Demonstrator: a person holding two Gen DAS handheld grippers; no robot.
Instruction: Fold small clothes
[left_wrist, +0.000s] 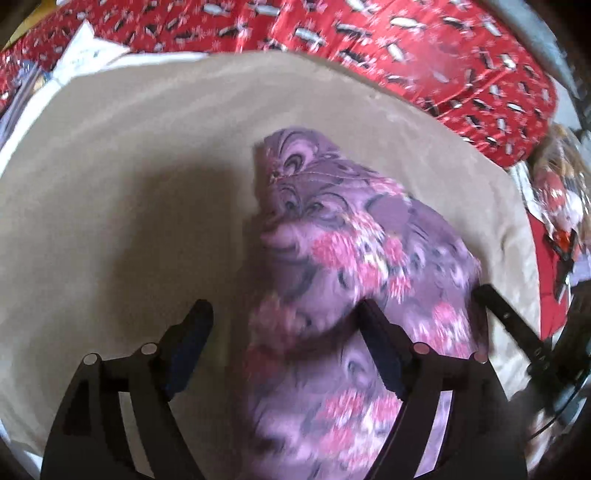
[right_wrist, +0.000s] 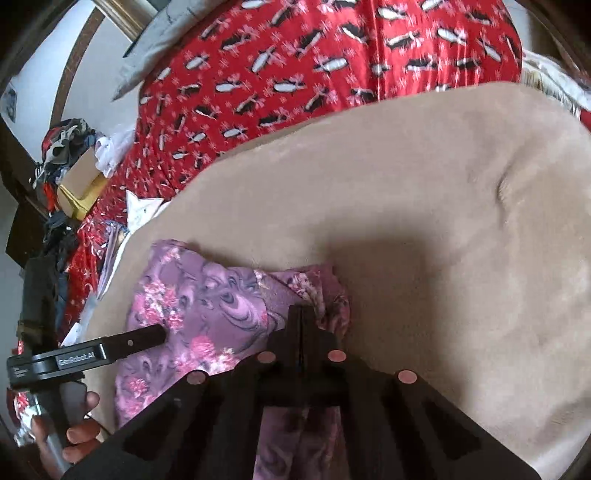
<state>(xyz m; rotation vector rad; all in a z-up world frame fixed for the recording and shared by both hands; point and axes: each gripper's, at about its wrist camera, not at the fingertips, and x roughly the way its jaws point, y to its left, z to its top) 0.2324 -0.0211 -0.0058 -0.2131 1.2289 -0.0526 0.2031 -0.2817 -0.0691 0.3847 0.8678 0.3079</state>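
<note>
A purple garment with pink flowers (left_wrist: 332, 236) lies bunched on a beige blanket (left_wrist: 129, 203). My left gripper (left_wrist: 282, 319) hangs over its near part, open; the garment's left edge runs between the jaws and under the right finger, and neither pad presses on it. In the right wrist view the same garment (right_wrist: 207, 295) lies at the lower left. My right gripper (right_wrist: 301, 314) is shut, its tips pinched into a raised fold at the garment's right edge. One of the left gripper's fingers (right_wrist: 147, 336) rests on the cloth further left, with a person's hand (right_wrist: 81, 432) on its handle.
The beige blanket (right_wrist: 443, 221) covers a bed with a red patterned sheet (right_wrist: 295, 74). Papers (right_wrist: 138, 210), a cardboard box (right_wrist: 81, 177) and a heap of clothes (right_wrist: 62, 144) crowd the left side. A white sheet (left_wrist: 85, 48) lies at the blanket's far corner.
</note>
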